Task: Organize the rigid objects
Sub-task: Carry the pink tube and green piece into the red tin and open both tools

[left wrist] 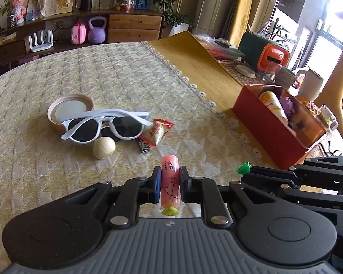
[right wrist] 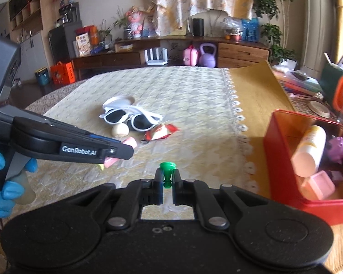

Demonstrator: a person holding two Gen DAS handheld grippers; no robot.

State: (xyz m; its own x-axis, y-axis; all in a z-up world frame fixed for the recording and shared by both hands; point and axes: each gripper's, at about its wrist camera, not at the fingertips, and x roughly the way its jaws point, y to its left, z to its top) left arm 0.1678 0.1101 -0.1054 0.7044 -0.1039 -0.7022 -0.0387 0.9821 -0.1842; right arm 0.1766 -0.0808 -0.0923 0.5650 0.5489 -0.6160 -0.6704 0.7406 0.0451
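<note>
Two hand-held grippers were clamped: left hand-held gripper [left wrist: 169, 183] on one pink tube [left wrist: 170, 182], right hand-held gripper [right wrist: 168, 178] on one green peg [right wrist: 167, 173]; one pair of sunglasses [left wrist: 105, 125] lay on the table [left wrist: 57, 159].

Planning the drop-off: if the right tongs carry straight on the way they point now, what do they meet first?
Likely bare tablecloth ahead of the right tongs, which grip a small green piece. The snack packet lies left of that line, the red box well right. Depth is uncertain.
</note>
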